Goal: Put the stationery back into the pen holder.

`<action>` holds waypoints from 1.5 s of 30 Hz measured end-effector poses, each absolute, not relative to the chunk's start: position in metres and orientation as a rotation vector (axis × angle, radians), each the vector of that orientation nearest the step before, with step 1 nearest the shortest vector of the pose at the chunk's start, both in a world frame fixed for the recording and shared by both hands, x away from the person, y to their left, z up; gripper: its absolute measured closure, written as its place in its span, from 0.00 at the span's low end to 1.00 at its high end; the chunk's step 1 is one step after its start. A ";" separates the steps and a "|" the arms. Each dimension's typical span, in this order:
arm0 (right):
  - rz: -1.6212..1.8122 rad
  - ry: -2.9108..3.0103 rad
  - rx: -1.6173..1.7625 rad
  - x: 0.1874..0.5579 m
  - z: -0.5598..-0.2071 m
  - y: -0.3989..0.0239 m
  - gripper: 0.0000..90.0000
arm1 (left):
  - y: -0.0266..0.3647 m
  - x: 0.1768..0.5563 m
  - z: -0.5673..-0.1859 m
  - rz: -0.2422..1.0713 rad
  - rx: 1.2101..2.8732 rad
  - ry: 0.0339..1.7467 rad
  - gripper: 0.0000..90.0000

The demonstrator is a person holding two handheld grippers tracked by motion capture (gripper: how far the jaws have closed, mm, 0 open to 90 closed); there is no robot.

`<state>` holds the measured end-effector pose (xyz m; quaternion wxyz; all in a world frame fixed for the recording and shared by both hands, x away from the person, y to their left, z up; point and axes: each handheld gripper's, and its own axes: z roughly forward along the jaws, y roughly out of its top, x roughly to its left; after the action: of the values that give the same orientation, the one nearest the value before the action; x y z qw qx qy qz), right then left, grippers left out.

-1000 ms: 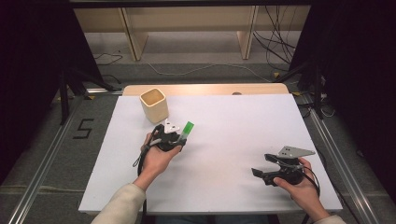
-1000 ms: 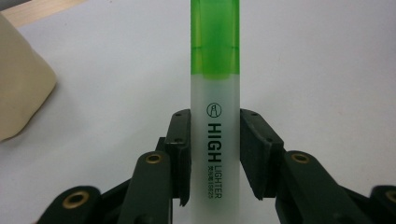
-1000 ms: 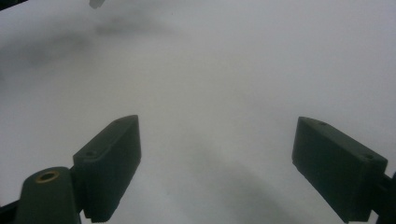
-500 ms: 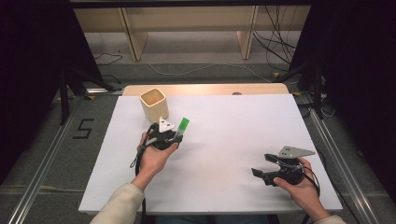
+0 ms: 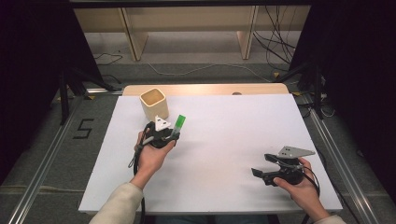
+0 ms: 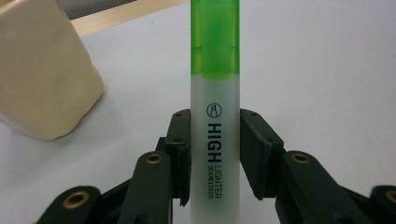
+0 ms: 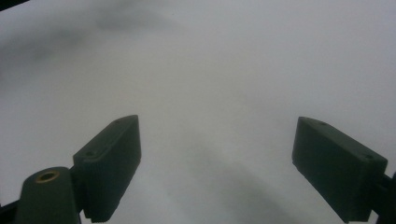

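Observation:
A highlighter [image 6: 215, 116] with a white barrel and a green cap [image 5: 180, 121] is clamped between the jaws of my left gripper [image 5: 173, 136], cap end pointing away from the hand. In the left gripper view my left gripper [image 6: 215, 154] is shut on the barrel just below the cap. A cream square cup [image 5: 153, 103] stands upright just behind and left of it, also seen close at the left as the cream cup [image 6: 44, 70]. My right gripper [image 5: 262, 167] rests low at the front right, jaws wide apart and empty over the white board [image 7: 224, 70].
The white board [image 5: 233, 126] covers the table, with a wooden edge strip [image 5: 205, 88] at the back. Metal rails [image 5: 44, 163] run along both sides. Shelving legs and cables lie on the floor beyond.
My left gripper with the highlighter has moved a little back and left, closer to the cream cup. The right gripper has stayed where it was.

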<state>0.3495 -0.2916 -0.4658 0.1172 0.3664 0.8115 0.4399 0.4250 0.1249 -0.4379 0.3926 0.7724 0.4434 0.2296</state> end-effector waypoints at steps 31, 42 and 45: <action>1.288 2.375 1.071 0.349 -0.466 -0.292 0.18 | 0.141 0.432 -0.432 0.676 1.883 1.172 0.74; 1.297 2.368 1.071 0.350 -0.466 -0.291 0.18 | 0.143 0.435 -0.428 0.689 1.859 1.181 0.74; 1.295 2.370 1.070 0.350 -0.467 -0.291 0.18 | 0.144 0.435 -0.427 0.699 1.847 1.181 0.74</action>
<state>0.3496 -0.2908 -0.4666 0.1179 0.3658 0.8101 0.4427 0.4352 0.1439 -0.4266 0.4078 0.7329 0.4687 0.2773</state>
